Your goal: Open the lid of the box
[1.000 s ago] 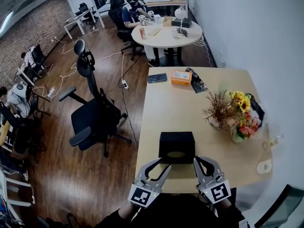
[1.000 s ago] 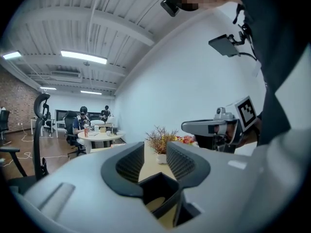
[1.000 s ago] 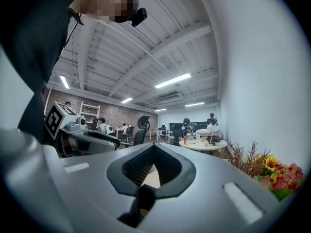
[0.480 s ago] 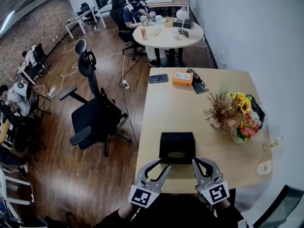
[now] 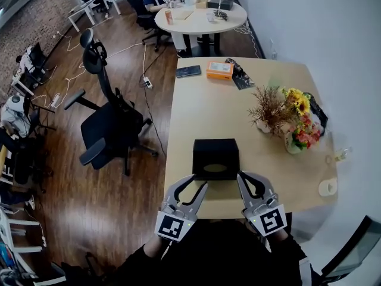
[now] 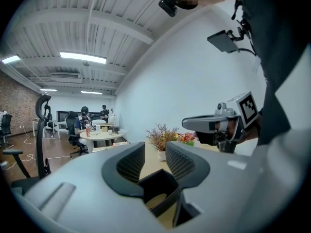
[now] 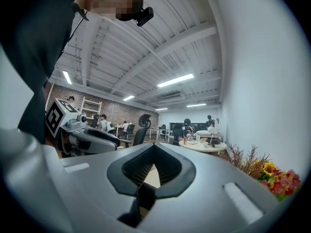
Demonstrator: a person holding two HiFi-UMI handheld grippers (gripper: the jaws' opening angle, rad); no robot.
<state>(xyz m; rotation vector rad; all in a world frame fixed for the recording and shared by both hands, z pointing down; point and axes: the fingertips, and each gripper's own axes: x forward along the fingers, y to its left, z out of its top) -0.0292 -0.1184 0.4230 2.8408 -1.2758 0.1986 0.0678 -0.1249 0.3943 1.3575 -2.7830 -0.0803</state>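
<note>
Box [image 5: 215,158]: black, on the pale wooden table [image 5: 202,109], close to the table's lower edge in the head view, a little below the middle of the frame.
Box and left gripper [image 6: 155,147]: in the head view the tips sit at the box's lower left corner, touching or just beside it; I cannot tell which. In the left gripper view that corner shows low in the hollow between the jaws, under the tips.
Left jaws: a narrow gap apart, with no pad seen pressing on the box.
Box and right gripper [image 7: 154,145]: in the head view the tips sit at the box's lower right corner. In the right gripper view the box is a dark shape low in the frame, beneath the jaws.
Right jaws: closed tip to tip.
Box's facing: the face with a pale oval opening turns toward the bottom of the head view, and the sides run square with the table's edges.
Long axis: nearly square from above, slightly wider left to right across the frame. The lid's seam is too dark to make out.
Grippers: one at each near corner of the box, both pointing up the frame.
Elsewhere on the table: flowers [image 5: 297,124] to the right of the box, well apart from it; an orange packet [image 5: 220,70] at the far end, upper middle.
Floor at left: a black office chair [image 5: 107,130].
</note>
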